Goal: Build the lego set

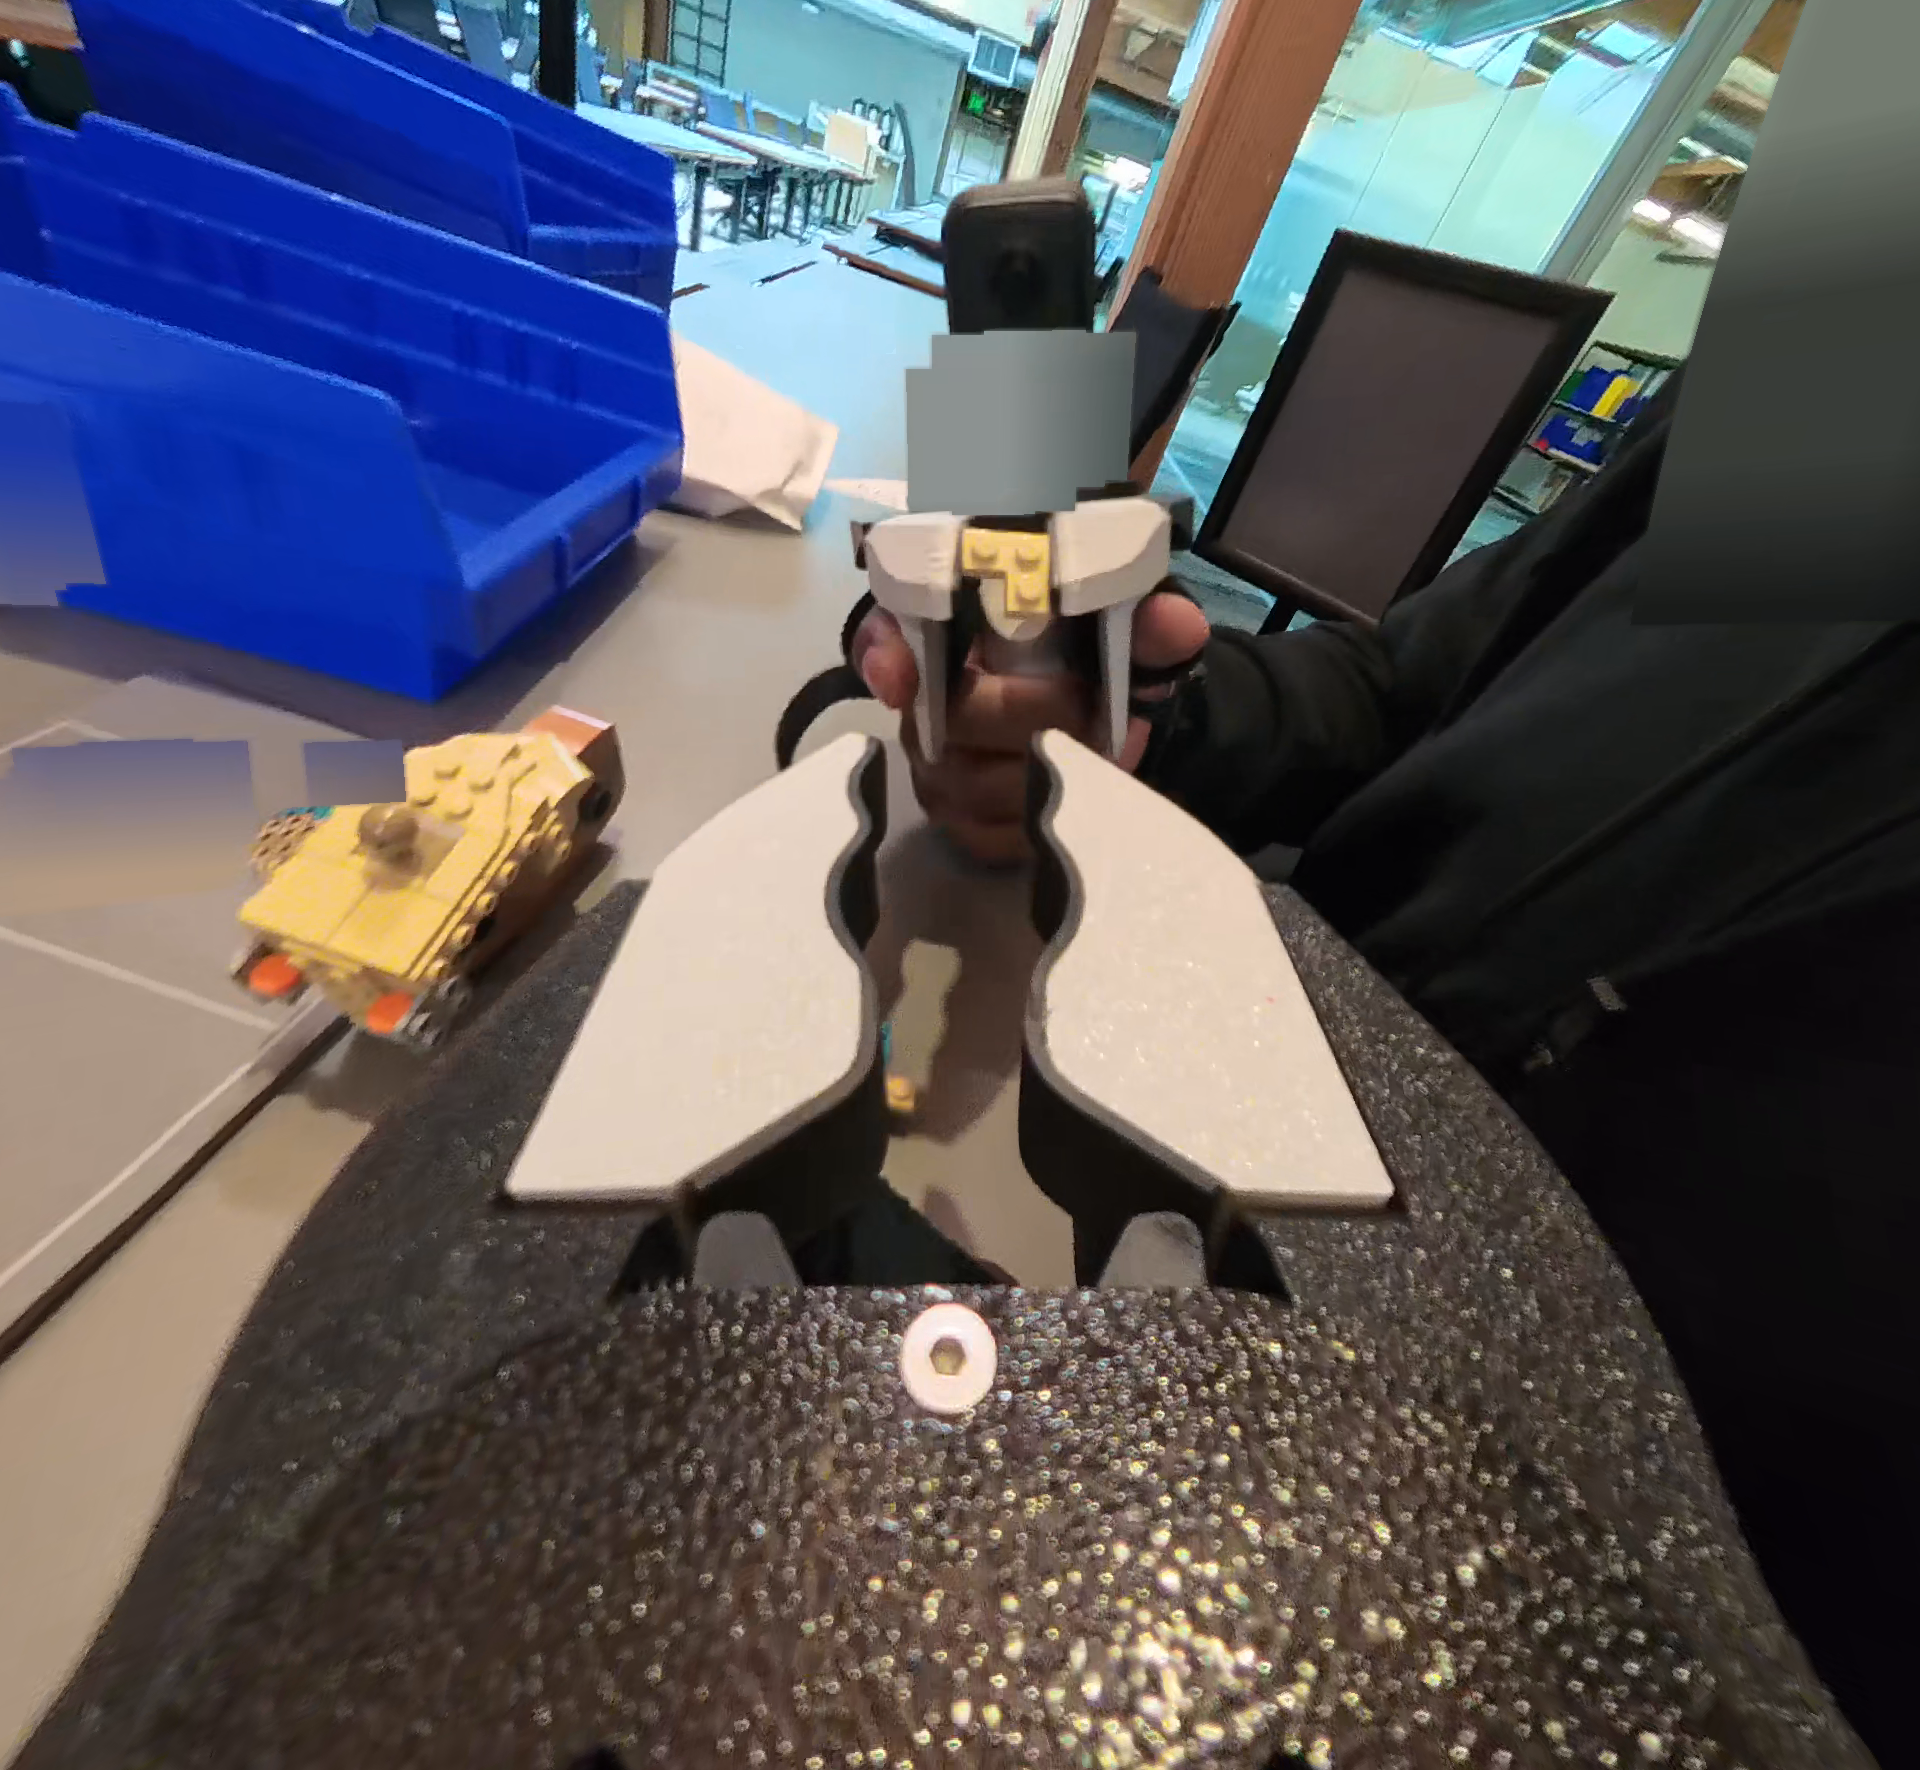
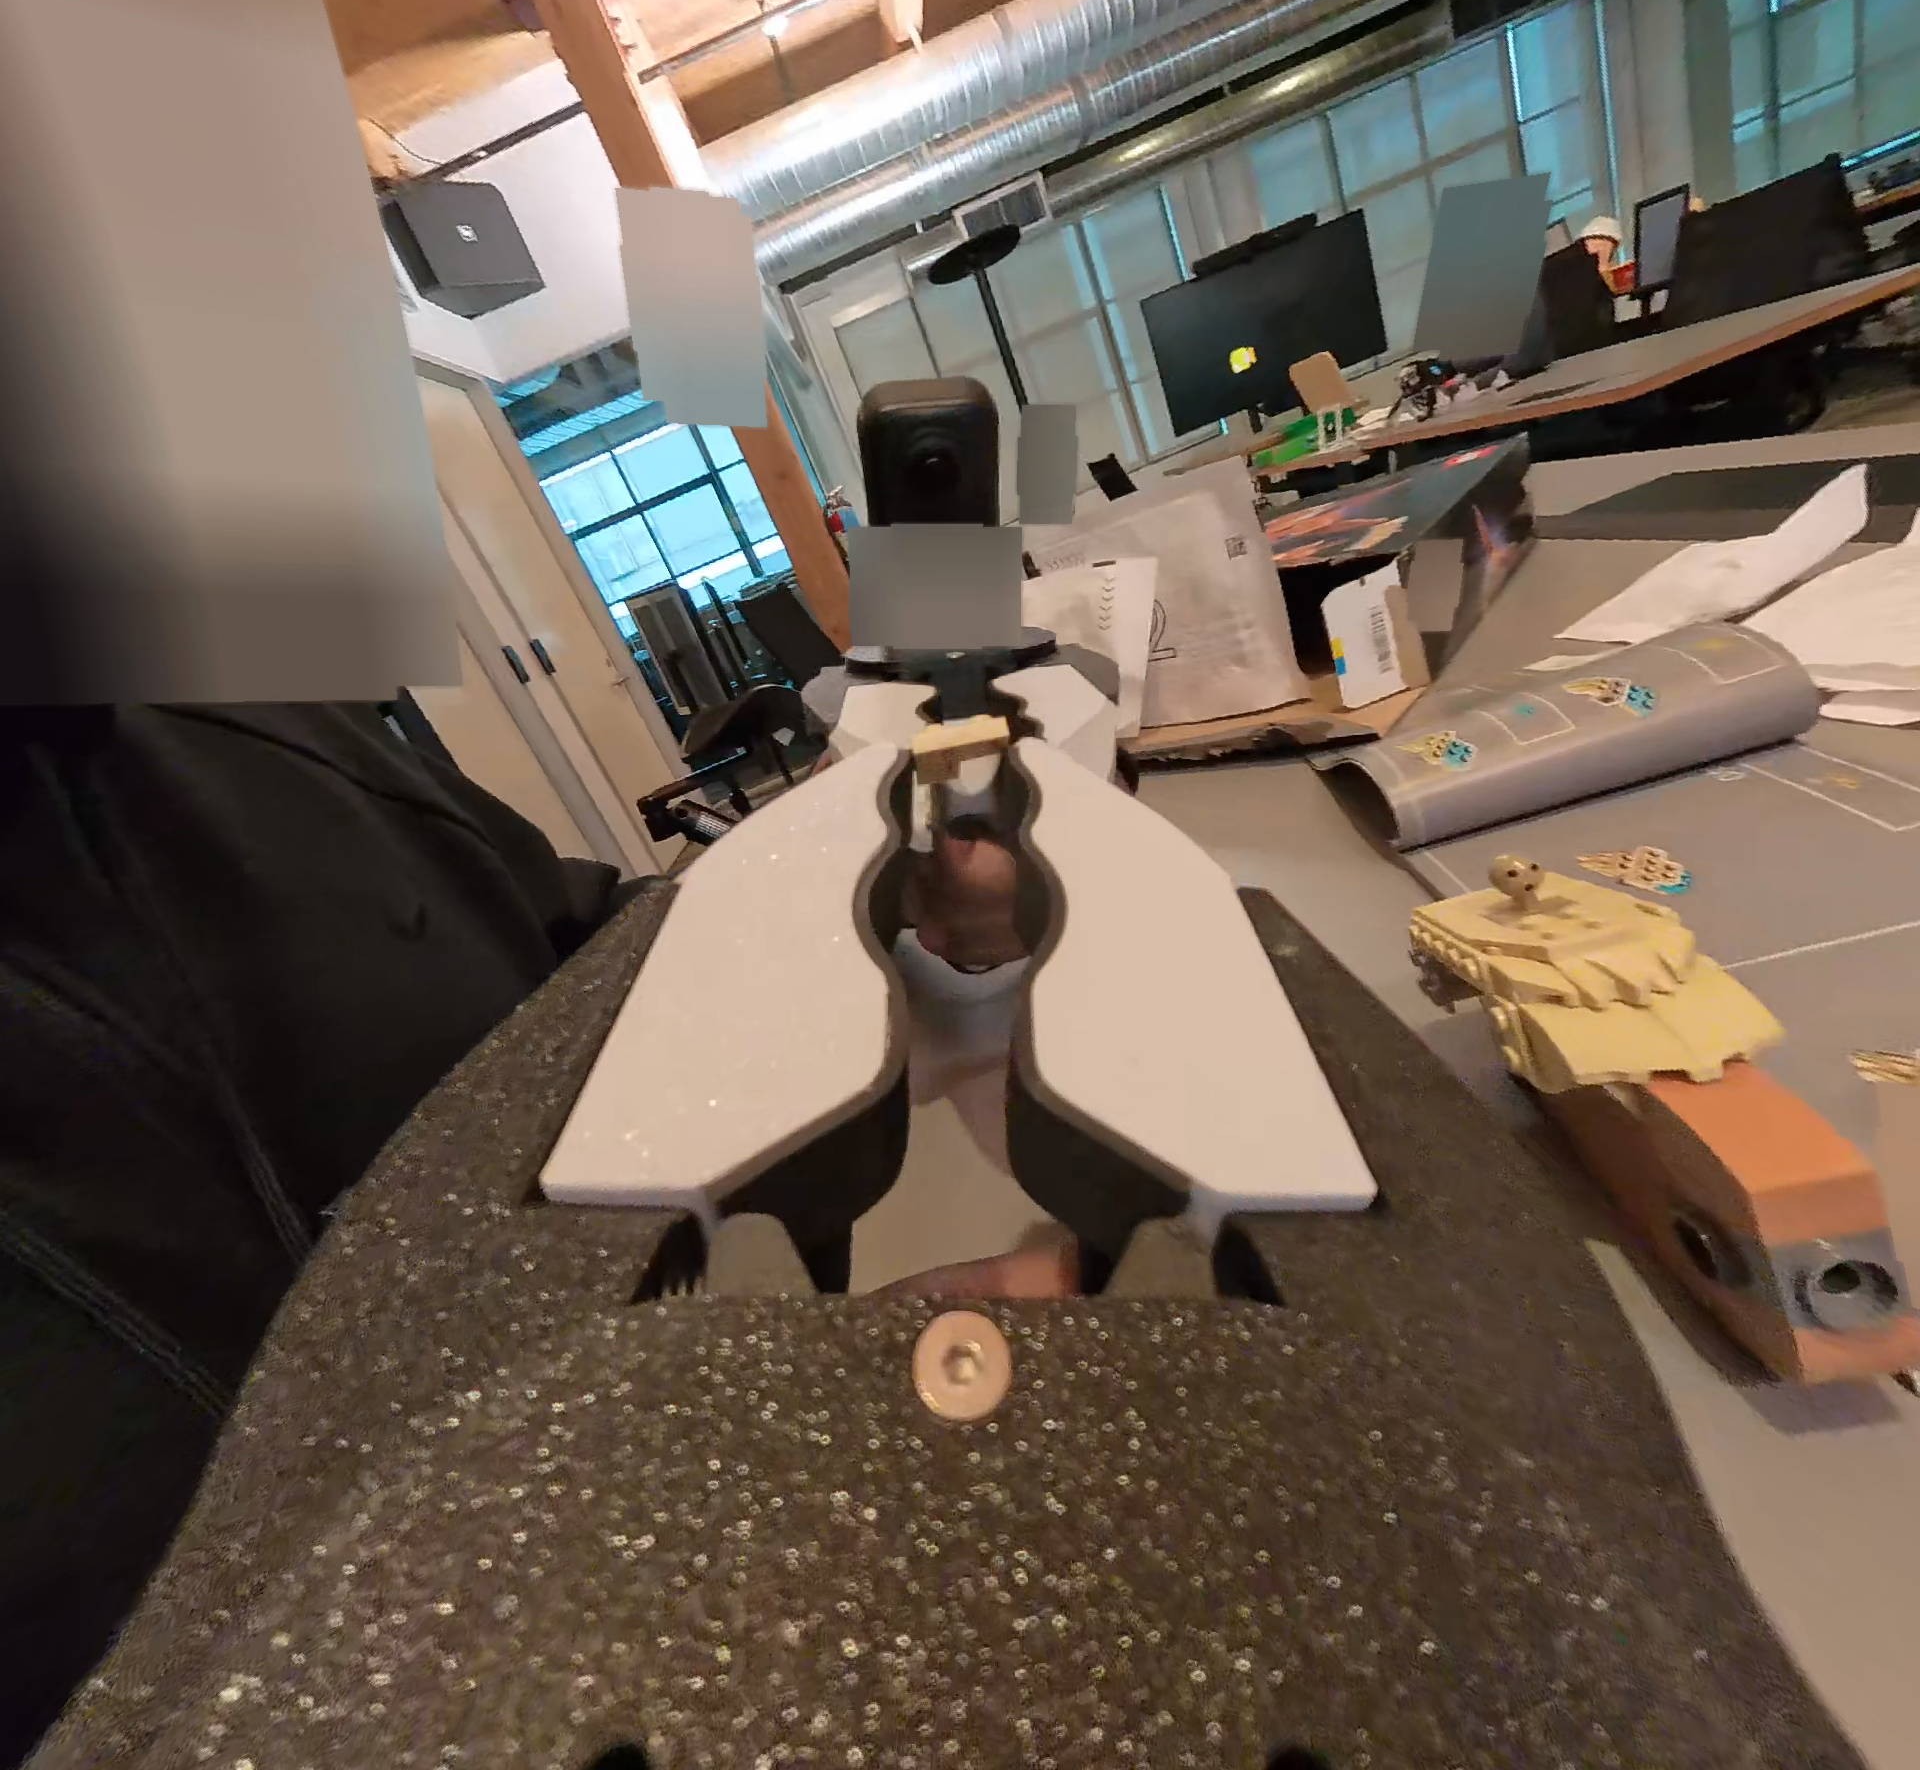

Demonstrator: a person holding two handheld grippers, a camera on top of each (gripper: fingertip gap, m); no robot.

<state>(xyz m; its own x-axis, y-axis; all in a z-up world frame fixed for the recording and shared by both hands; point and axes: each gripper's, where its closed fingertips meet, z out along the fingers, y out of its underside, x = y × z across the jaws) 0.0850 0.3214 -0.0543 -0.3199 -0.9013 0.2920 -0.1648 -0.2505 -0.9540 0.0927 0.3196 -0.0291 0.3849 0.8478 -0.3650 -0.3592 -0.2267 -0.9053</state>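
My right gripper (image 2: 961,762) is shut on a small tan L-shaped lego plate (image 2: 961,741), held in the air. In the left wrist view that gripper (image 1: 1013,582) faces me with the tan plate (image 1: 1013,567) between its tips. My left gripper (image 1: 956,754) is open and empty, just in front of the right one and pointing at it. The partly built tan lego model (image 1: 436,879) sits on a brown block on the grey table, left of my left gripper; it also shows in the right wrist view (image 2: 1590,982). A tiny tan piece (image 1: 902,1092) lies on the table below my left fingers.
Blue storage bins (image 1: 312,370) stand at the left. A white paper bag (image 1: 748,442) lies behind them. A rolled grey mat (image 2: 1558,744), a dark box (image 2: 1392,525) and white papers (image 2: 1766,567) lie at the back right. A person's black sleeve (image 1: 1558,837) is close by. Only a small space, under 4 cm, lies between the two pairs of fingers.
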